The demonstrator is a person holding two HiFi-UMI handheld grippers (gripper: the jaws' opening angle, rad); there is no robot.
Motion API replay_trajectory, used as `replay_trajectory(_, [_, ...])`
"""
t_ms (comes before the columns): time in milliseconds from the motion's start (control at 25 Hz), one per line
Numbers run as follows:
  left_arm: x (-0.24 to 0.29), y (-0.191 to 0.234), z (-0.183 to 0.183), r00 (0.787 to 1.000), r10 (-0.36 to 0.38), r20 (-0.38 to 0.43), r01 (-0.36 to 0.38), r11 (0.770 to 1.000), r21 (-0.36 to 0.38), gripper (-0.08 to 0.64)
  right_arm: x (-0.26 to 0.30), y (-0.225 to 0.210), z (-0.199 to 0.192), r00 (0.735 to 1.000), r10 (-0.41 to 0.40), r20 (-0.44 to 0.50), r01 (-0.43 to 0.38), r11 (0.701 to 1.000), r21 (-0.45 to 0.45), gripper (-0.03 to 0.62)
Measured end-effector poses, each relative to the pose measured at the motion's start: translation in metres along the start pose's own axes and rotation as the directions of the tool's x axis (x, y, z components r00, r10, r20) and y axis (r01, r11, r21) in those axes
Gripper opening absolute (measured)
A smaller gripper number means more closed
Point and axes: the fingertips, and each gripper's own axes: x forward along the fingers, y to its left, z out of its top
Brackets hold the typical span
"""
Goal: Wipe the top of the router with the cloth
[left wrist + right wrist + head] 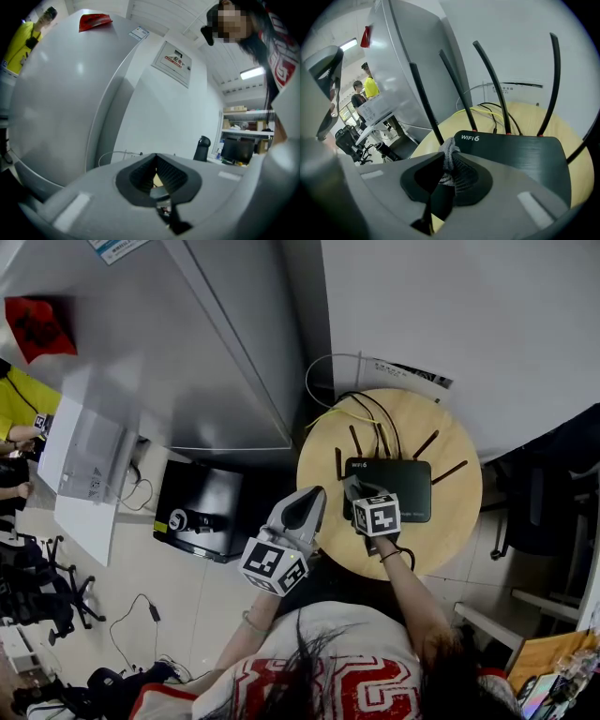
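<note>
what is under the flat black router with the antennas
A round pale wooden table lies under the flat black router. The tabletop directly beneath the router's body is covered, so anything there cannot be seen.

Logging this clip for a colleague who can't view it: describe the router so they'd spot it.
Find the round wooden table by the white wall. On it lies the router, a flat black box printed WIFI6. Nothing else there has its four thin antennas; the right tongs hold a cloth by its near edge.

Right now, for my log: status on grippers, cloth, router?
Right gripper shut on cloth, over router, near-left corner. Left gripper shut, empty, by table edge. Router top bare; antennas upright.
</note>
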Motion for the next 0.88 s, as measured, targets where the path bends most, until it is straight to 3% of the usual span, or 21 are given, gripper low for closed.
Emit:
replay_trajectory(400, [0.004,-0.002,-0.009,0.998,-0.04,-0.038,0.04,0.999,-0.001,0.002,-0.007,-0.02,-0.008,0.999,-0.047,0.003,0.047,0.999,0.011,0.035])
replay_trajectory(880, [0.016,-0.008,-0.021,0.993,-0.093,-0.078,0.093,0.996,-0.002,0.002,-0.055,-0.105,-0.027,0.982,-0.188,0.026,0.184,0.977,0.11,0.035])
